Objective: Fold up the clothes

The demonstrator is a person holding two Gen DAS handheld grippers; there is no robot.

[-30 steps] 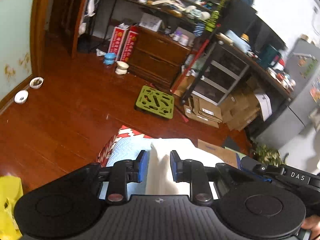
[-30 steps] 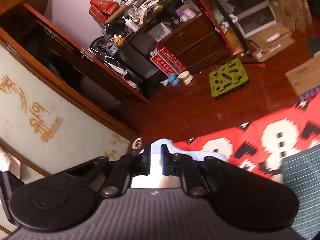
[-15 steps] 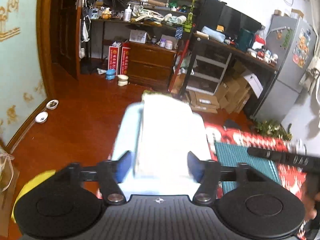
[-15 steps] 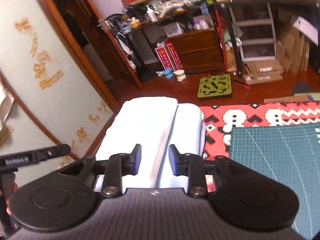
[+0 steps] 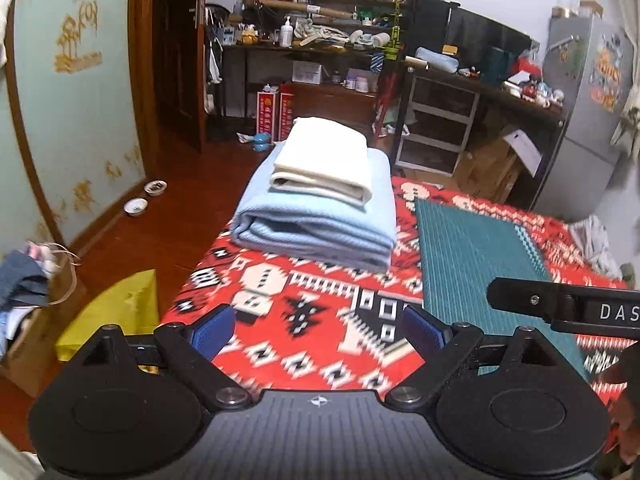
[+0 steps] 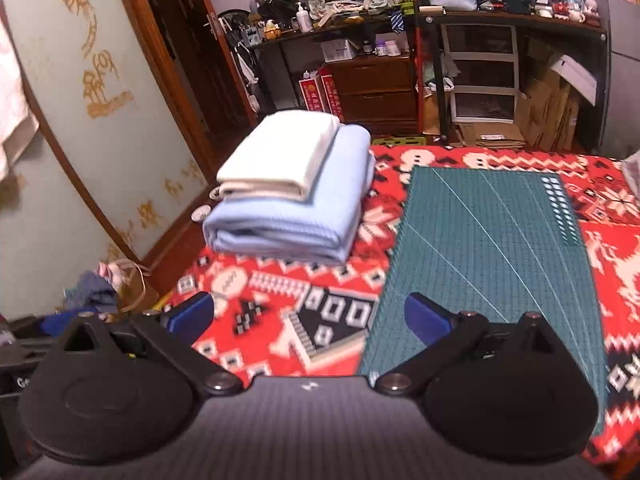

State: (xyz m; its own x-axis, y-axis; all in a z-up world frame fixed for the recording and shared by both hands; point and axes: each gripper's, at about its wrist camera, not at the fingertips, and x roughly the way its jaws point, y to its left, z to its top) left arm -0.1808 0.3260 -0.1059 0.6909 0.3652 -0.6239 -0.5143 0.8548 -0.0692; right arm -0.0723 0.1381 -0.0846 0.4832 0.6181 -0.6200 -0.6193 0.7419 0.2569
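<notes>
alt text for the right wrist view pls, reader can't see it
A folded cream garment lies stacked on a folded light blue one on a red patterned cloth, beside a green cutting mat. The right gripper is open and empty in the foreground.

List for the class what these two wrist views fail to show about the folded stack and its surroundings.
- Cream garment: type unknown, folded shut, both views.
- Blue garment: far edge hidden by the cream one on top.
- Paper bag: contents cut off by the left view's edge.
- Green mat: near end hidden by the right claw body.
</notes>
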